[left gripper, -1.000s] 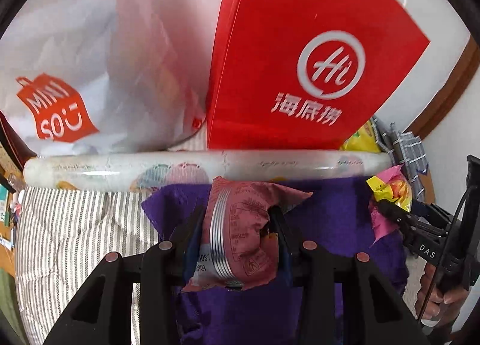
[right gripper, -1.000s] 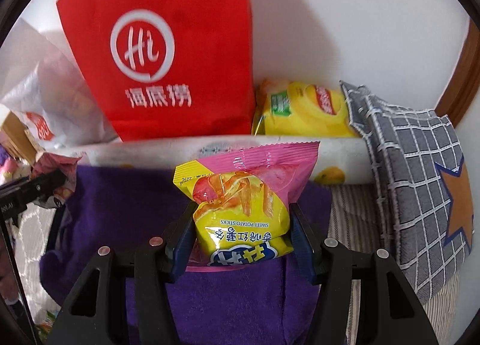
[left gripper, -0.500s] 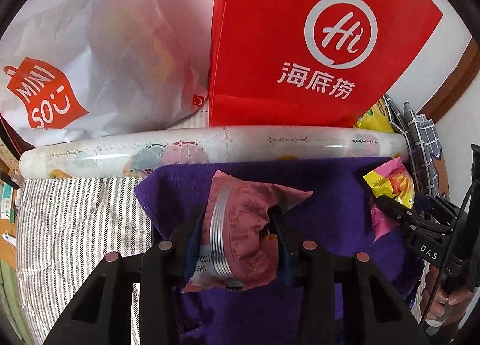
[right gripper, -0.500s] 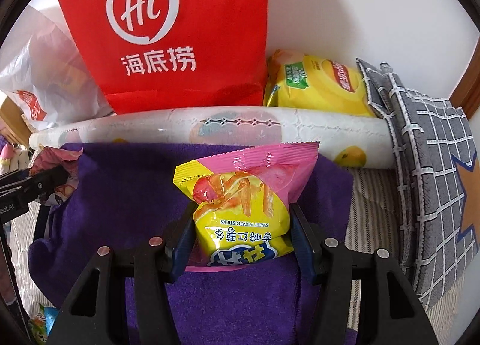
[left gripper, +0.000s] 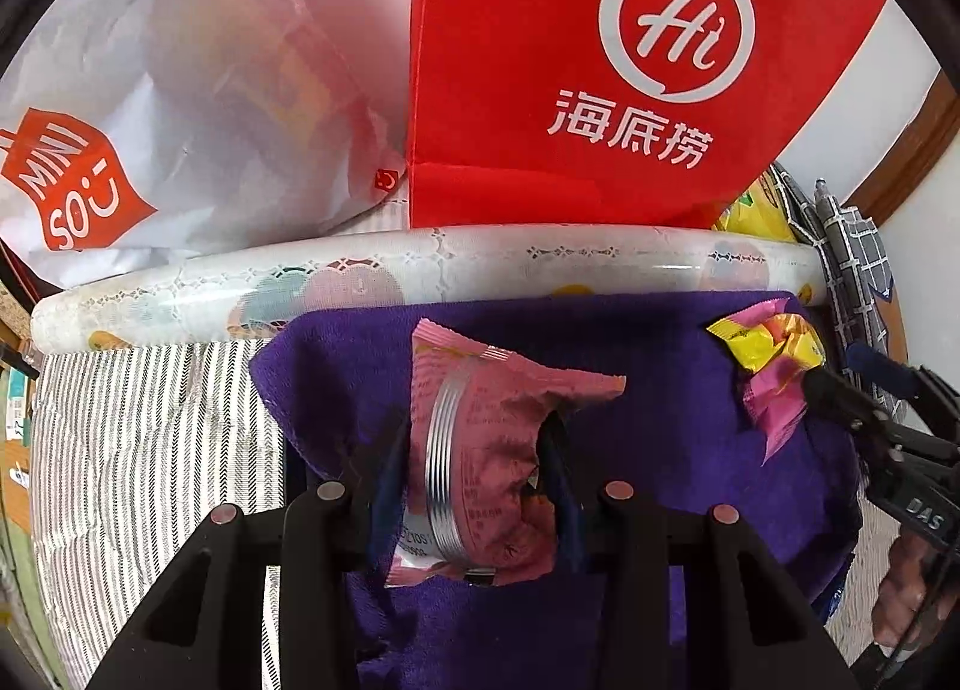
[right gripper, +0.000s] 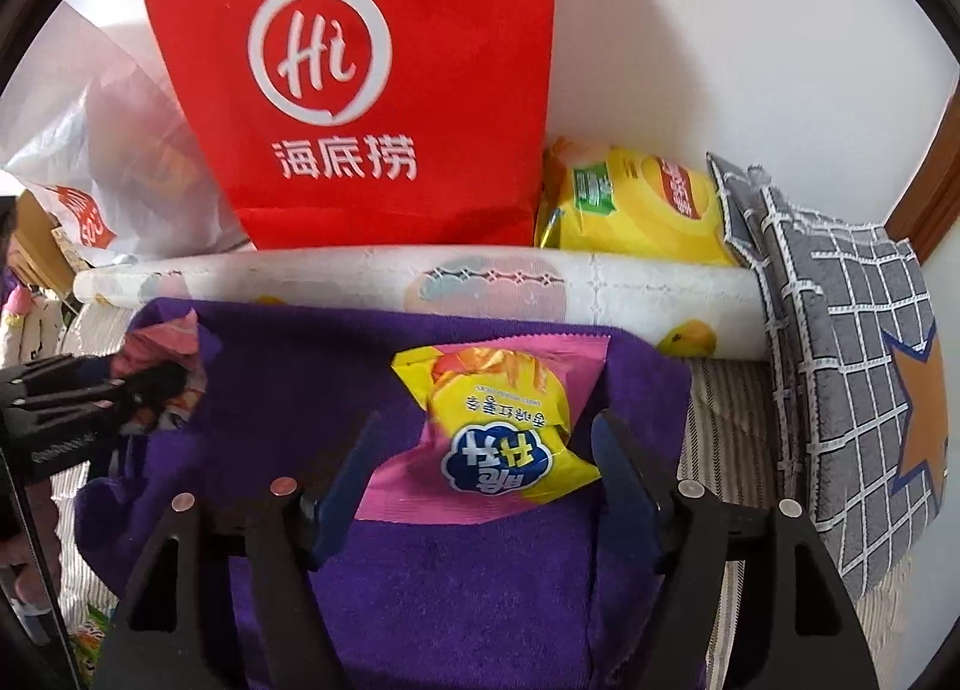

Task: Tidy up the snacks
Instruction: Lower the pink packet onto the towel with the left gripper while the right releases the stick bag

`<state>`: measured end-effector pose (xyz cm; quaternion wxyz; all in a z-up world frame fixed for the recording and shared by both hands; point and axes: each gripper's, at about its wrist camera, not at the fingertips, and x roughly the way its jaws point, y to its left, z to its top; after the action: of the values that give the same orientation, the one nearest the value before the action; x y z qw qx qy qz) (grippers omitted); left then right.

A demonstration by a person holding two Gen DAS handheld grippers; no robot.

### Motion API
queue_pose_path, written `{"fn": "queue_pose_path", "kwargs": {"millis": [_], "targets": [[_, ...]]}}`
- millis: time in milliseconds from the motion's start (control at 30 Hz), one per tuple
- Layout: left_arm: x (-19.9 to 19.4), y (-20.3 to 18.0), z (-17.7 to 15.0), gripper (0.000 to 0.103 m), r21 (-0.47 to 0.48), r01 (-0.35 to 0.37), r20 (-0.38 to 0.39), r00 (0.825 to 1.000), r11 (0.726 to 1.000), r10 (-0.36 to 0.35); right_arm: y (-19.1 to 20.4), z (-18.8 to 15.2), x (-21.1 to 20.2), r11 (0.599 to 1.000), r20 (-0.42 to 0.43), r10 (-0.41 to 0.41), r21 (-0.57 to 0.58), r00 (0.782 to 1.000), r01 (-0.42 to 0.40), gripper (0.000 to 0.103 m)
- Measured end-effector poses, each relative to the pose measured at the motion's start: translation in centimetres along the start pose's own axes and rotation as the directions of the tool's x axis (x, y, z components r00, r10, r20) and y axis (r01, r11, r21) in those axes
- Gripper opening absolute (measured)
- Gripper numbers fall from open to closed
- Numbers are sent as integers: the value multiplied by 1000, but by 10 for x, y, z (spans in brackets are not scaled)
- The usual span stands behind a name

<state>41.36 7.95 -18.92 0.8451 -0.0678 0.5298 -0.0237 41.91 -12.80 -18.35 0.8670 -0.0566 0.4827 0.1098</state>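
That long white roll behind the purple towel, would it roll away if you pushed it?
Probably. The white roll is round and smooth-wrapped, so it looks apt to roll. The red bag and yellow chip bag right behind would likely stop it.

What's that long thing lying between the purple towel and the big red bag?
A rolled-up white patterned sheet lies across there, between the purple towel and the red bag. Both wrist views show it.

Home setting, striped bedding [left gripper: 150, 450], checked cushion [right gripper: 852, 390], shopping bags [right gripper: 372, 78] against wall
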Motion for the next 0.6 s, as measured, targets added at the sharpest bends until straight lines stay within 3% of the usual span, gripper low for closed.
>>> {"fn": "queue_pose_path", "kwargs": {"millis": [433, 600], "targets": [[-4, -5, -1, 41, 14, 23, 11, 1000, 1000, -23, 11, 1, -33, 999, 67, -7, -47, 998, 10, 72], [-10, -9, 0, 54, 32, 25, 34, 999, 999, -26, 15, 2, -39, 998, 85, -11, -57, 996, 16, 73]]}}
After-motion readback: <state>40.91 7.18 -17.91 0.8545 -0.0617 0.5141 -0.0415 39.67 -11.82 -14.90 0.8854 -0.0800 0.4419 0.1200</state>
